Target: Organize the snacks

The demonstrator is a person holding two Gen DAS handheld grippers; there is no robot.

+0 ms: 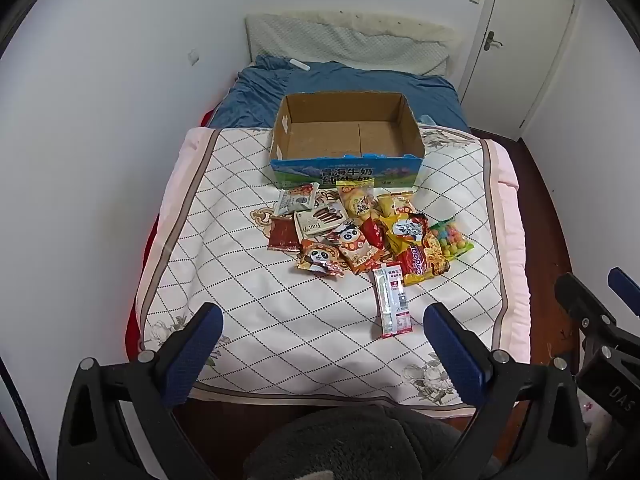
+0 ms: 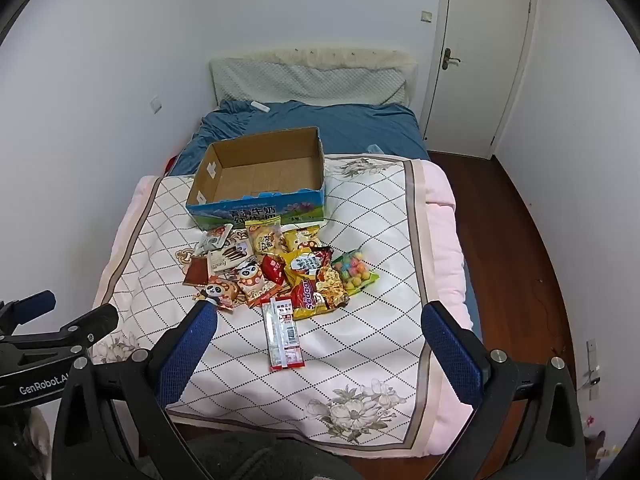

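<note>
An open cardboard box [image 1: 346,136] [image 2: 260,174] with nothing in it stands on the quilt [image 1: 248,280] [image 2: 360,340]. In front of it lies a pile of several snack packets [image 1: 368,236] [image 2: 280,272]. A long white and red packet [image 1: 393,300] [image 2: 283,334] lies nearest to me. My left gripper [image 1: 322,320] is open and empty, held above the quilt's near edge, short of the pile. My right gripper [image 2: 318,320] is open and empty too, its left finger [image 2: 192,340] overlapping the panda packet [image 2: 218,292] in view.
The bed runs back to a blue sheet [image 1: 340,84] and a pale pillow [image 1: 348,40] at the wall. A white door [image 2: 476,56] stands at the back right. Wooden floor [image 2: 520,240] lies right of the bed. The other gripper shows at each view's edge [image 1: 600,320] [image 2: 52,332].
</note>
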